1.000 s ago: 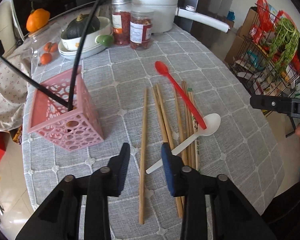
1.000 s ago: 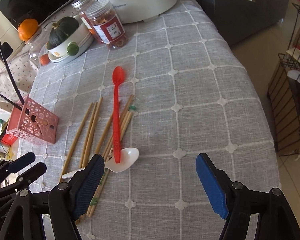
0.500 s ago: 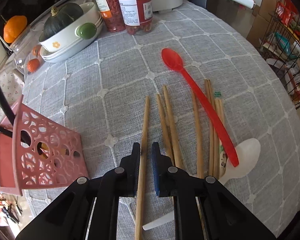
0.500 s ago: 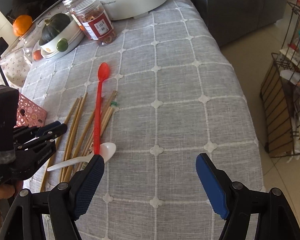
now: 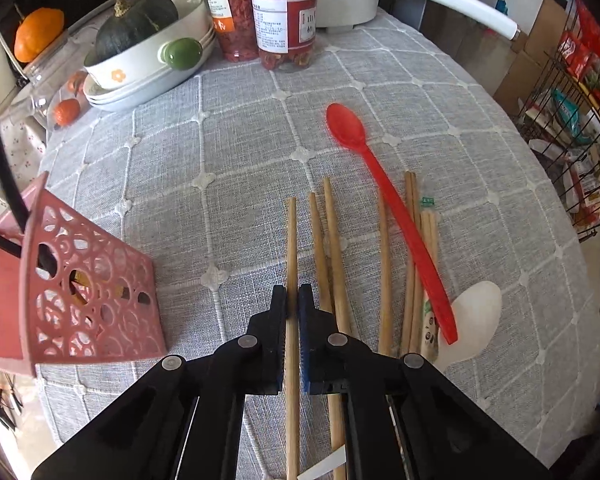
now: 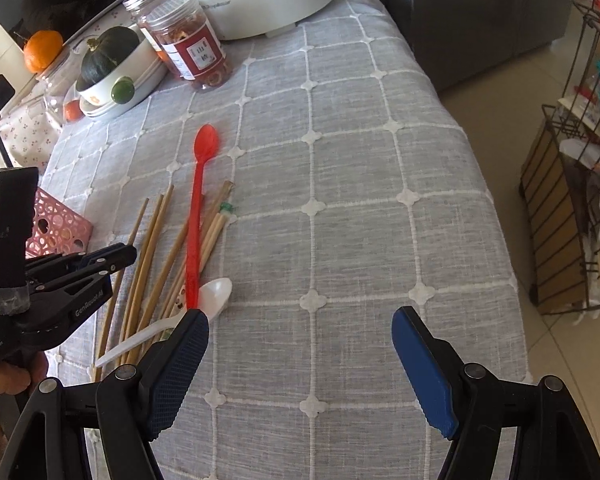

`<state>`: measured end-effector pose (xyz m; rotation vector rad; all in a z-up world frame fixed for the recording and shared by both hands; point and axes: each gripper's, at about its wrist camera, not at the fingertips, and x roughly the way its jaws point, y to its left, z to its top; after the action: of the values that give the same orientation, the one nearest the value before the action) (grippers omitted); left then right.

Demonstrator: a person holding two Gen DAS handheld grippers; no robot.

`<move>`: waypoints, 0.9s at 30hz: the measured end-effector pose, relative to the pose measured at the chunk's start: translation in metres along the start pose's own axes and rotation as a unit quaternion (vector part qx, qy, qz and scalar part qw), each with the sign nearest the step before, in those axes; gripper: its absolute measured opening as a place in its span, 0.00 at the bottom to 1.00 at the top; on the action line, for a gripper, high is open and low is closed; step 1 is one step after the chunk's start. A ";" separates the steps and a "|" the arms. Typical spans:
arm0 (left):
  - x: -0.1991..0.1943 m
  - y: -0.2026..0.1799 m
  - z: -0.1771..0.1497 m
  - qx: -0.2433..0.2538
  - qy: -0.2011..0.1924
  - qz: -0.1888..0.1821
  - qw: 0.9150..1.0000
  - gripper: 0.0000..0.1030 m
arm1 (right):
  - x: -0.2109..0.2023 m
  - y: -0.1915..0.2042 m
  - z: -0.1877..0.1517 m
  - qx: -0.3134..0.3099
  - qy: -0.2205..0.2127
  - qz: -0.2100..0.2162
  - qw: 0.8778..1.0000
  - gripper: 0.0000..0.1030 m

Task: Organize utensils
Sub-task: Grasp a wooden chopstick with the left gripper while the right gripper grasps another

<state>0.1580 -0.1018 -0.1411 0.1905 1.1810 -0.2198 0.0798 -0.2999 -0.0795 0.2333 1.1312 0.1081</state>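
My left gripper (image 5: 292, 300) is shut on the leftmost wooden chopstick (image 5: 291, 240), which lies along the grey tablecloth. Several more chopsticks (image 5: 332, 248) lie to its right, with a long red spoon (image 5: 396, 216) across them and a white spoon (image 5: 474, 320) beyond. A pink perforated utensil basket (image 5: 72, 296) stands to the left with black sticks in it. My right gripper (image 6: 300, 328) is open and empty above bare cloth, right of the chopsticks (image 6: 160, 256), red spoon (image 6: 196, 216) and white spoon (image 6: 212, 296). The left gripper (image 6: 116, 256) shows there too.
At the back stand two jars (image 5: 284, 12), a bowl with a green squash (image 5: 140, 36), small oranges and a white pot with a long handle (image 5: 452, 0). A wire rack (image 6: 580, 160) stands off the table's right edge.
My left gripper came down over the leftmost chopstick and closed on it. My right gripper stayed open and shifted slightly.
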 end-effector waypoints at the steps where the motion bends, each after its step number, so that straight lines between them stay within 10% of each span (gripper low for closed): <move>1: -0.008 0.000 -0.002 0.001 -0.007 -0.003 1.000 0.06 | 0.000 0.001 0.000 -0.001 -0.001 0.000 1.000 0.78; 23: -0.151 0.083 -0.074 -0.050 -0.159 -0.064 0.984 0.05 | 0.044 0.065 0.016 -0.017 0.030 0.017 0.999 0.78; 27: -0.156 0.096 -0.074 -0.059 -0.161 -0.073 0.983 0.05 | 0.065 0.080 0.025 -0.010 0.038 0.030 0.999 0.61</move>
<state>0.0615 0.0210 -0.0204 -0.0359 0.8830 -0.2969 0.1328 -0.2119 -0.1070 0.2471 1.1981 0.1839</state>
